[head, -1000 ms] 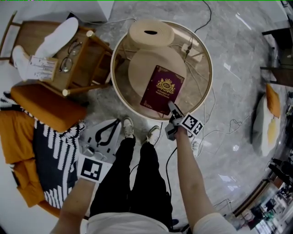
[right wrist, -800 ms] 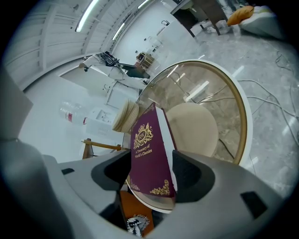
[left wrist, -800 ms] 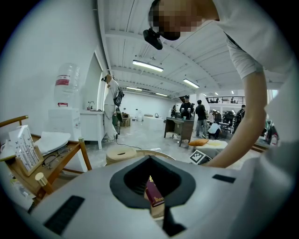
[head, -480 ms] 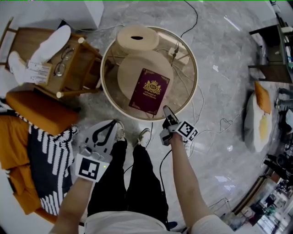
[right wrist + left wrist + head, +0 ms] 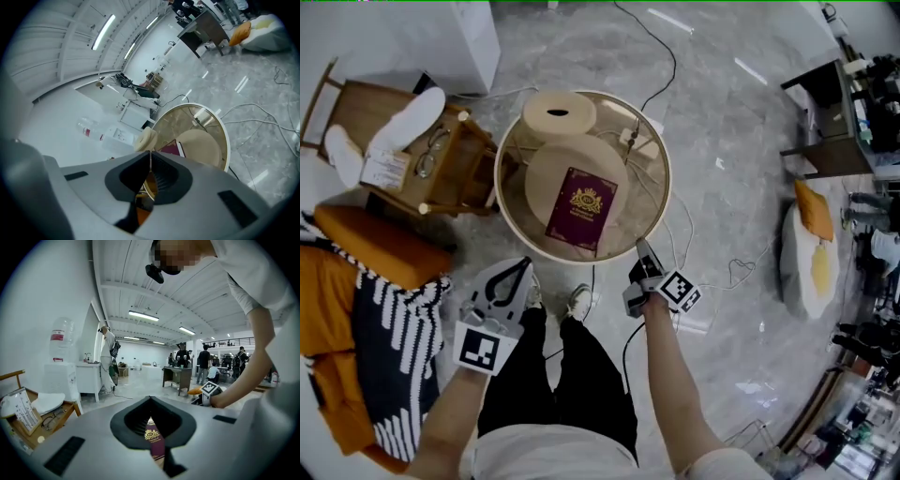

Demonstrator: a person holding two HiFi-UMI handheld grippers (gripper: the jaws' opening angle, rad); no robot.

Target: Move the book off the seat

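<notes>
A maroon book (image 5: 581,208) with a gold crest lies flat on a round beige seat (image 5: 551,173) inside a cream-rimmed round ring (image 5: 659,202). A second beige round seat (image 5: 558,114) stands behind it. My right gripper (image 5: 639,255) is shut and empty, just outside the ring's near right rim, a short way from the book's near corner. My left gripper (image 5: 523,267) is shut and empty, low at the left by my shoes. Through its jaws the book (image 5: 154,442) shows; the right gripper view catches the book (image 5: 172,148) beyond the right gripper (image 5: 150,153).
A wooden chair (image 5: 455,183) with a white cushion, glasses and a card stands at the left. An orange cushion (image 5: 380,246) and striped cloth lie below it. Cables (image 5: 717,267) trail over the marble floor. A yellow-white cushion (image 5: 811,253) and dark table (image 5: 825,127) are at the right.
The right gripper's jaws have closed with nothing in them and it has drawn back from the book's near corner. The view has pulled back; the book has not moved on the seat.
</notes>
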